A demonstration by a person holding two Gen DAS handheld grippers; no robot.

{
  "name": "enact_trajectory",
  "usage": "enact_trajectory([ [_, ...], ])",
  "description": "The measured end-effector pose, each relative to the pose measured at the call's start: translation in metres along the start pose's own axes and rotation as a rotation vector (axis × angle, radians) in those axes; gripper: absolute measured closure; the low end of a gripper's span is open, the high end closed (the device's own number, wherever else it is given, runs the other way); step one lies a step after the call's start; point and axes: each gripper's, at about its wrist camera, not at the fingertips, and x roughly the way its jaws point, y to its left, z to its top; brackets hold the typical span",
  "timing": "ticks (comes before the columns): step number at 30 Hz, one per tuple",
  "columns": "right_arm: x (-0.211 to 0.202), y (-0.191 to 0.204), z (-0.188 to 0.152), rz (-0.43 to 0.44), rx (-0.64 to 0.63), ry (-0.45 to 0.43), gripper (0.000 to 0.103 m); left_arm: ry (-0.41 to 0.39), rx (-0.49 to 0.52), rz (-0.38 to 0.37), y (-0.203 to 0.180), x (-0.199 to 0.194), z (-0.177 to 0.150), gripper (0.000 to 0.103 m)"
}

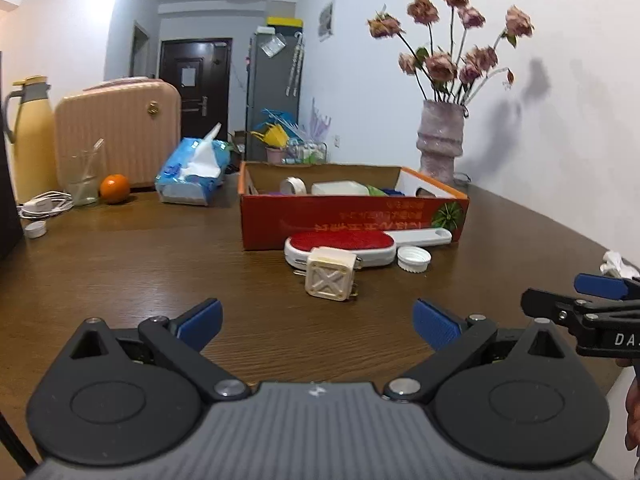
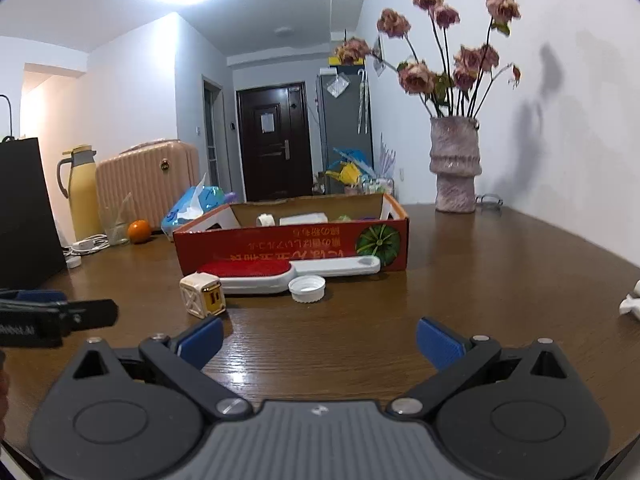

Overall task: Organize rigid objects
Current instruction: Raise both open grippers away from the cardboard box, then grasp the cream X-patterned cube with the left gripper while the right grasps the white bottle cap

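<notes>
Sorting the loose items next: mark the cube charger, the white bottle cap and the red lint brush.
cube charger (image 1: 329,280), left wrist view, on its X-patterned front face.
white bottle cap (image 2: 307,288), right wrist view, on its hollow inside.
red lint brush (image 1: 340,241), left wrist view, on its red pad.

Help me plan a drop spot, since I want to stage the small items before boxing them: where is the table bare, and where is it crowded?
Bare wood lies between the left hand-held gripper and the cream cube, and right of the red box toward the vase. Crowded: the box front, where lint brush, white cap and cube cluster, and the far left corner around the orange.
</notes>
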Motion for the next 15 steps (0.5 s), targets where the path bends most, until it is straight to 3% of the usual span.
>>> enact_trajectory([
  [5,0.015,-0.001,0.005,-0.003,-0.005,0.016,0.001,0.048,0.019,-0.025,-0.002,0.030,0.012,0.000],
  [15,0.092,-0.012,0.039,0.120,-0.042,0.142,0.012,0.129,-0.103,-0.064,0.005,0.099,0.035,0.000],
])
